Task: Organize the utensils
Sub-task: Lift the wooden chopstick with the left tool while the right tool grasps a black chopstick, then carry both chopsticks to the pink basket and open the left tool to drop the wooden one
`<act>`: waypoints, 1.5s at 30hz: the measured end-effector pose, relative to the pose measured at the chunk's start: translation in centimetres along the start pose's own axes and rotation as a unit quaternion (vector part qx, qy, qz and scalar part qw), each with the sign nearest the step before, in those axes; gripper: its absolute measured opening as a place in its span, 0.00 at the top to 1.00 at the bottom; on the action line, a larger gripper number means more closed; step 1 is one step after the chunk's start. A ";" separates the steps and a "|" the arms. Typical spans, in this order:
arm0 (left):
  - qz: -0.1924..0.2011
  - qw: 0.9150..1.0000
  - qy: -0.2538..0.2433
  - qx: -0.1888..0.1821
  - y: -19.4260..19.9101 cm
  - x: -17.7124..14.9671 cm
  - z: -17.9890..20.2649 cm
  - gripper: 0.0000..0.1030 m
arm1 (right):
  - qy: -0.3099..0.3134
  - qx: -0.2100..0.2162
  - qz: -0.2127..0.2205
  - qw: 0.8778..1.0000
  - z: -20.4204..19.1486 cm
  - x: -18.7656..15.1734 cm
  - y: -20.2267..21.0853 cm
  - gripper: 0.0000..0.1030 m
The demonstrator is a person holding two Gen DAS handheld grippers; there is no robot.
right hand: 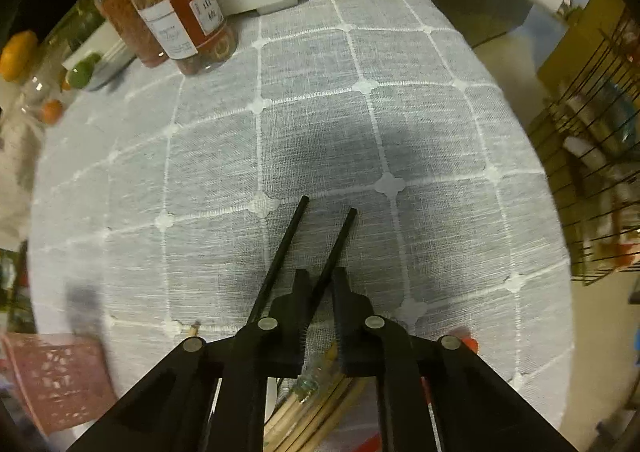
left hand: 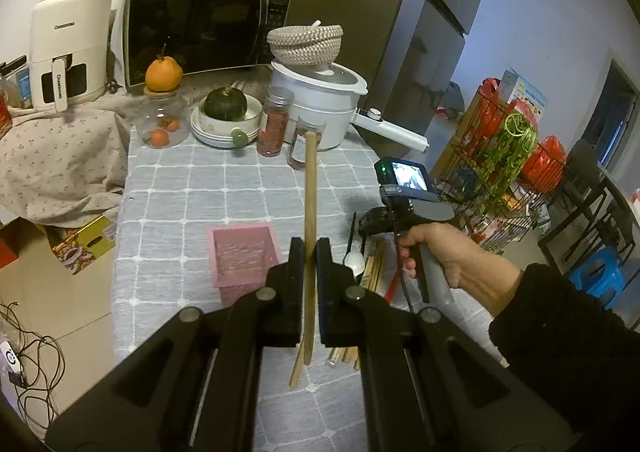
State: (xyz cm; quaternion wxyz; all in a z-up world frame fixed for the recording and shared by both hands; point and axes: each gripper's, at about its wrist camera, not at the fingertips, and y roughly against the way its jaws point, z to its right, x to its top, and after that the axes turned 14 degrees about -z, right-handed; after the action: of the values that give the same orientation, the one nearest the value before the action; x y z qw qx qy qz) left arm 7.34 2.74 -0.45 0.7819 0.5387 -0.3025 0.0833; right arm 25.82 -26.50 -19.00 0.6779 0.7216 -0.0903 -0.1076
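Observation:
My left gripper point(left hand: 309, 252) is shut on a wooden chopstick point(left hand: 309, 192) and holds it upright above the table, just right of the pink utensil holder point(left hand: 244, 256). A second wooden chopstick point(left hand: 297, 368) hangs below the jaws. My right gripper point(right hand: 320, 276) hovers low over the utensil pile; its jaws stand slightly apart with a black chopstick point(right hand: 336, 244) between them and another black chopstick point(right hand: 280, 252) to the left. Wooden chopsticks point(right hand: 316, 404) lie under it. The pink holder shows at the lower left in the right wrist view point(right hand: 56, 380). A white spoon point(left hand: 354, 261) lies by the pile.
Grey checked tablecloth point(left hand: 192, 188). At the back: two spice jars point(right hand: 188, 20), a white rice cooker point(left hand: 320, 100) with a woven basket, stacked plates with a green squash point(left hand: 226, 104), a glass jar with oranges point(left hand: 162, 124), a microwave point(left hand: 204, 24). A wire rack point(left hand: 504, 156) stands right of the table.

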 end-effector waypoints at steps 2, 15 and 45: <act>0.004 1.000 0.001 -0.001 0.2 -0.1 0.0 0.94 | -0.007 0.004 0.011 1.000 0.0 0.0 0.0 0.90; 0.034 0.999 0.013 0.003 1.2 0.1 -0.4 0.94 | 0.007 0.107 0.129 0.986 1.1 -4.1 7.6 0.94; 0.191 0.977 0.079 0.058 3.4 1.6 -2.8 0.94 | 0.142 0.160 0.327 0.920 -2.5 -17.2 22.0 0.95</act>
State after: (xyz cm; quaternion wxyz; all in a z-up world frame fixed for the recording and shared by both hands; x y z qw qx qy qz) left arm 8.14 6.33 2.48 0.7405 0.5067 -0.3317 0.2913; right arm 10.29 -20.74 3.62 0.5563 0.7585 -0.2404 0.2397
